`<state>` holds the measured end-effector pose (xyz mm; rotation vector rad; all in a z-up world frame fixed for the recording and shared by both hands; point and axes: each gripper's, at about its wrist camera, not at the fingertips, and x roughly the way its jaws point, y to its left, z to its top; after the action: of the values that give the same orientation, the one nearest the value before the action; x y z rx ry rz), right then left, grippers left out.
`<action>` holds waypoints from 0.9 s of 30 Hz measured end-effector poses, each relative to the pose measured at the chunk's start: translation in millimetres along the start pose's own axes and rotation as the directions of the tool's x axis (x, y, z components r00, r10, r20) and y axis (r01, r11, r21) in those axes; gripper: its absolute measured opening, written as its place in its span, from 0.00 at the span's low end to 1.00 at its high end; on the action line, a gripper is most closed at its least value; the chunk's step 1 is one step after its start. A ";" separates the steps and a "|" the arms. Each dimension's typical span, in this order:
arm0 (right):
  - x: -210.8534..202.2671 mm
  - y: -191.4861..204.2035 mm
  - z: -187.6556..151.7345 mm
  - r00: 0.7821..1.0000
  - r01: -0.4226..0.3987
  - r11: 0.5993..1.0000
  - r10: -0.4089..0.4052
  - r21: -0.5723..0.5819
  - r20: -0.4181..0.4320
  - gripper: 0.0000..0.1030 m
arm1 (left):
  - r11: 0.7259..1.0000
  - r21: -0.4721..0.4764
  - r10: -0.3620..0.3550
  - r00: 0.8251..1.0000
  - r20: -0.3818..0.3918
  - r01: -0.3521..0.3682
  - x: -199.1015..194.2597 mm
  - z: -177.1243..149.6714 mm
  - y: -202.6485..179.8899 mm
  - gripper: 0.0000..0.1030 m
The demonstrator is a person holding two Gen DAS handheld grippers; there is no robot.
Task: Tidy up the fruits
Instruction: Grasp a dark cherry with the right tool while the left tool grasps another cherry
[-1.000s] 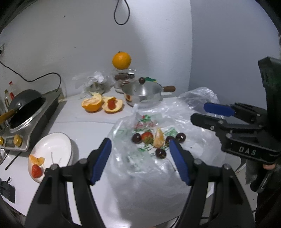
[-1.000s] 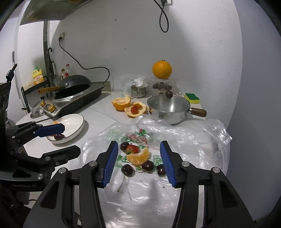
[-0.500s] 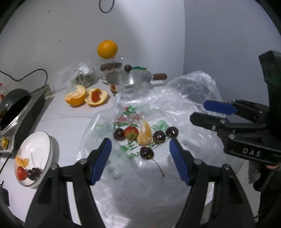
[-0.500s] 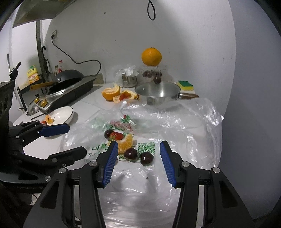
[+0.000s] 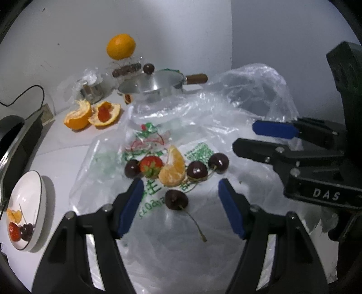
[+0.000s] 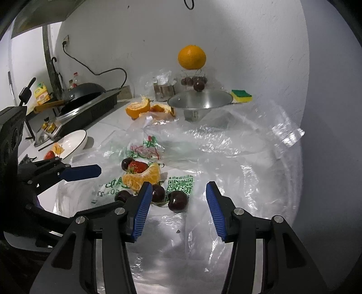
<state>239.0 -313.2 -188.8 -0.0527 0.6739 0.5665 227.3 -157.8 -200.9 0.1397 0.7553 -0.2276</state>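
Fruits lie clustered on a crinkled plastic bag [image 5: 203,126] on the bench: cherries, a strawberry [image 5: 151,166] and an orange segment [image 5: 173,170]. At six o'clock, the nearest cherry [image 5: 176,199] sits before the left gripper [image 5: 181,190], jaws wide and empty; the right gripper [image 6: 177,196] likewise. Small, soft, slippery: grip its round body gently.

White plastered walls [image 6: 248,45] meet in a corner [image 5: 231,45] behind a white countertop [image 5: 63,158]. Scuffs and small dark marks on plaster. Black cable [image 6: 101,72] runs from a wall socket [image 6: 66,39] toward a black induction cooker [image 6: 90,108] at the counter's left. Metal hood edge [image 6: 40,20] overhead. Lighting dim, cool.
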 end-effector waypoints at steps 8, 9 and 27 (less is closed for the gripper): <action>22.8 -3.7 -1.0 0.999 -0.039 0.999 0.038 -0.005 -0.037 0.42 | 1.000 0.001 -0.003 0.999 -0.034 0.003 20.2 -2.5 2.9 0.67; 24.2 -3.7 -0.9 0.998 -0.042 0.999 0.041 -0.008 -0.040 0.41 | 1.000 -0.001 -0.005 0.999 -0.038 0.004 22.3 -3.0 3.4 0.67; 56.7 -3.6 -0.3 0.983 -0.053 0.999 0.049 -0.013 -0.175 0.38 | 0.999 -0.007 -0.035 0.992 -0.122 0.034 46.6 -10.9 12.6 0.48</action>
<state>276.8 -289.1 -223.7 -0.1032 0.8433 0.6220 256.1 -150.6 -240.5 0.1373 0.8805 -0.2521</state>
